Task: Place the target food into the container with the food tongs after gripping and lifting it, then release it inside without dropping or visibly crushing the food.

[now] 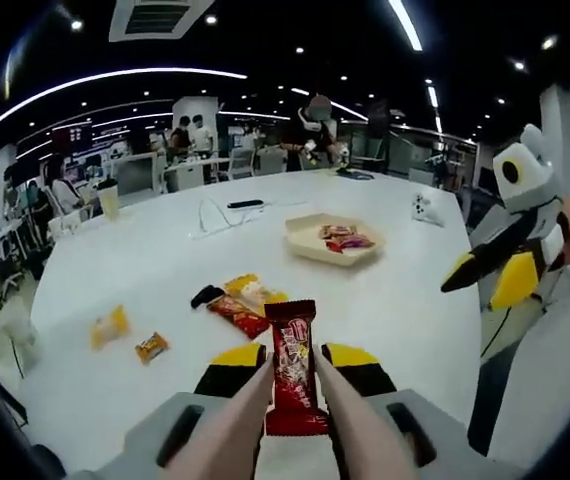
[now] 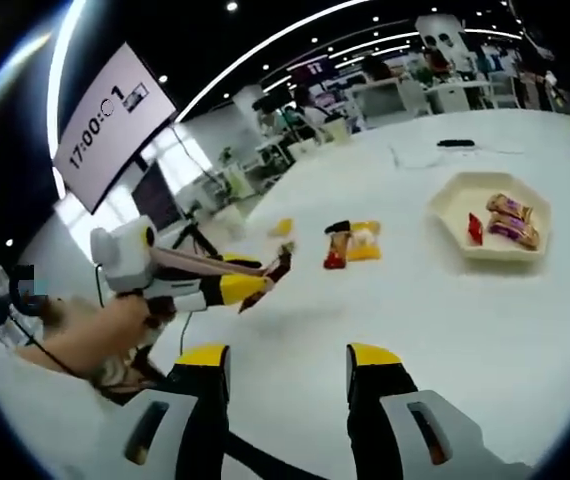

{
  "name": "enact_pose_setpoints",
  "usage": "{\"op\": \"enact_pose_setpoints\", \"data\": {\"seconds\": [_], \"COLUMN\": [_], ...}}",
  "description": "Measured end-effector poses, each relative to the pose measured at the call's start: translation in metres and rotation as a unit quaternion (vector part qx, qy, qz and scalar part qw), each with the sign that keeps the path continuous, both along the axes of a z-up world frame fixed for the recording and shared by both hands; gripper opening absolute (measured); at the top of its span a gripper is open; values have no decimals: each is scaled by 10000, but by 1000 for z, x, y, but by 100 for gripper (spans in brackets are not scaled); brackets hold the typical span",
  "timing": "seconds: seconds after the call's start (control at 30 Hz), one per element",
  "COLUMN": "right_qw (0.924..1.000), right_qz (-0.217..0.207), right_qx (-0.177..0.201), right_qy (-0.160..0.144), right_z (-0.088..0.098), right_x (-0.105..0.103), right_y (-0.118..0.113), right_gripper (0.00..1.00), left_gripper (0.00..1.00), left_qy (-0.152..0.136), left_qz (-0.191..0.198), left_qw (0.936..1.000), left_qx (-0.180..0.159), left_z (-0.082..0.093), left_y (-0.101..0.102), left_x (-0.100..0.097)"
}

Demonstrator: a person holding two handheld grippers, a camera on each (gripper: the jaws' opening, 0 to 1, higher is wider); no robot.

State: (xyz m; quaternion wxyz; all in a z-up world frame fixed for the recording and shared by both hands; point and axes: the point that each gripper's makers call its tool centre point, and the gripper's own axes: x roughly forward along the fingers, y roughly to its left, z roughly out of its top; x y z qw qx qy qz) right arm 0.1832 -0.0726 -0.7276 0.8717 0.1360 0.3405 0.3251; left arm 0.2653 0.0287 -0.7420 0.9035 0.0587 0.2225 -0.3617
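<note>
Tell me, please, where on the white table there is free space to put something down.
Bare white table lies between the right gripper and the beige paper tray of wrapped snacks. More lies beyond the tray, toward the black phone. It is crowded around the red and yellow snack packets and the small orange packets.

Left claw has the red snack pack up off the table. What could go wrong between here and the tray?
1. The left claw holds the red snack pack between thin tongs, pack standing on end; it may slip or swing loose in transit.
2. Squeezing harder to prevent that could crush it.
3. The tray is shallow and already holds packs; a high release might bounce out. The open right claw gives no support.
</note>
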Motion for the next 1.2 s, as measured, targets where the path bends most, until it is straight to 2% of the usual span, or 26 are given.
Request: {"op": "enact_pose_setpoints", "data": {"seconds": [0.17,0.47,0.8,0.9,0.97,1.03,1.1,1.2], "right_qw": [10000,9998,9997,9997,9993,9988,9981,9975], "right_qz": [83,24,-126,-212,-332,-375,-464,-539], "right_qx": [24,165,151,53,148,205,200,309], "right_qy": [47,-72,-114,-50,-103,-243,-343,-323], "right_z": [-3,0,-1,-3,0,5,7,5], "right_x": [-3,2,3,2,7,13,15,14], "right_y": [5,9,-3,-10,-13,-13,-16,-18], "right_gripper": [47,47,48,48,48,48,48,48], "left_gripper": [20,20,20,20,20,20,20,20], "left_qy": [-56,-118,-224,-168,-81,-153,-188,-138], "left_qz": [31,16,-73,-20,-111,-206,-211,-188], "left_qw": [10000,9999,9997,9995,9997,9996,9995,9995], "left_qx": [-57,-6,-40,-265,-224,-81,-130,-225], "left_z": [5,10,23,25,23,26,34,38], "left_y": [1,4,-3,-6,-9,-8,-8,-9], "left_x": [-6,-6,-3,1,3,3,3,7]}}
